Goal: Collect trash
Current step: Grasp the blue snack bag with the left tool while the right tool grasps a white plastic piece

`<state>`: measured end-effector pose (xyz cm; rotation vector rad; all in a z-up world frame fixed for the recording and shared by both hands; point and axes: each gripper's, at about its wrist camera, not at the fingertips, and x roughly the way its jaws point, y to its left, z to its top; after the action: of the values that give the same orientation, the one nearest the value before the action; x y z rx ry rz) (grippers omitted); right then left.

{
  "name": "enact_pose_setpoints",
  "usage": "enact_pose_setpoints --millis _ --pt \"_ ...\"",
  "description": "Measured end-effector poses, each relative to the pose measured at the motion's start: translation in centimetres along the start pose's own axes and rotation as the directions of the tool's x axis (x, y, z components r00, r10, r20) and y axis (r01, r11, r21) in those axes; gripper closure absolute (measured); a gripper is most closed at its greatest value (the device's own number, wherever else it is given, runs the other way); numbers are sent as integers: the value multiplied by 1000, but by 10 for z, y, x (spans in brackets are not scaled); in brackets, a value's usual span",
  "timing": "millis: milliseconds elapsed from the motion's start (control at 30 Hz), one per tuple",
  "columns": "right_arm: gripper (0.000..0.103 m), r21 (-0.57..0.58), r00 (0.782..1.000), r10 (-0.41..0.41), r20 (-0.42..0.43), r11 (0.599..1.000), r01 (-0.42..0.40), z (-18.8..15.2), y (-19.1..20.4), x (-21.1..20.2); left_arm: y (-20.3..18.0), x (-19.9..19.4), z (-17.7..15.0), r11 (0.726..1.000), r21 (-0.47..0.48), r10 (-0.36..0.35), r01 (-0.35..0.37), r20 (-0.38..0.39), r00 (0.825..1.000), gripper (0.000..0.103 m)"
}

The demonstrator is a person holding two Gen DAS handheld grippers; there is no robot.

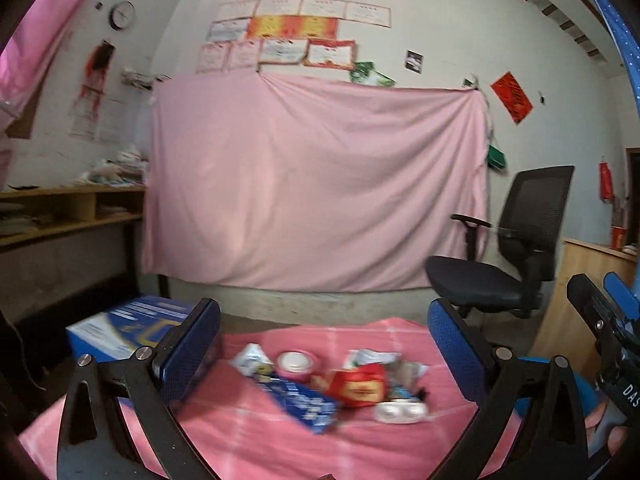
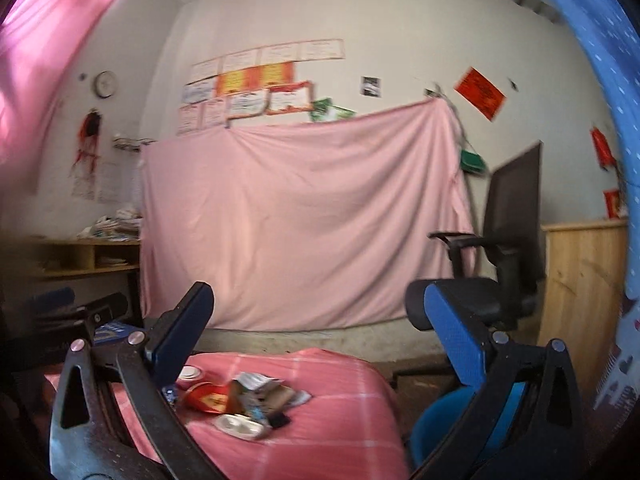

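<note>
A heap of trash lies on the pink checked cloth (image 1: pixel 280 440) of a low table: a red packet (image 1: pixel 360 388), a flat blue box (image 1: pixel 300 402), a white plastic blister (image 1: pixel 400 412), a pink tape roll (image 1: pixel 296 364) and crumpled white wrappers (image 1: pixel 252 358). My left gripper (image 1: pixel 324 344) is open and empty, above and short of the heap. My right gripper (image 2: pixel 316 328) is open and empty, to the right of the heap; the red packet (image 2: pixel 208 400) and the blister (image 2: pixel 240 426) lie low left in its view. A blue bin (image 2: pixel 444 428) stands at the table's right.
A blue and white carton (image 1: pixel 120 332) stands left of the table. A black office chair (image 1: pixel 508 256) stands at the right before a wooden panel (image 2: pixel 584 292). A pink sheet (image 1: pixel 316 184) hangs on the far wall. Wooden shelves (image 1: pixel 68 212) run along the left.
</note>
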<state>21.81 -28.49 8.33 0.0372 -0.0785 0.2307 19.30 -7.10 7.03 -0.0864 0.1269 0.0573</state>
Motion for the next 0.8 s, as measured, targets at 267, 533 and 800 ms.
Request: enact_pose_setpoints --millis 267,533,800 --pt "0 -88 992 96 -80 991 -102 -21 45 16 35 -7 -25 996 40 85 -85 2 996 1" --pt "0 -88 942 78 -327 990 -112 -59 54 56 44 28 -59 990 94 122 -109 -144 982 1" --pt "0 2 846 67 -529 997 -78 -86 35 88 39 73 -80 994 99 70 -38 -341 937 1"
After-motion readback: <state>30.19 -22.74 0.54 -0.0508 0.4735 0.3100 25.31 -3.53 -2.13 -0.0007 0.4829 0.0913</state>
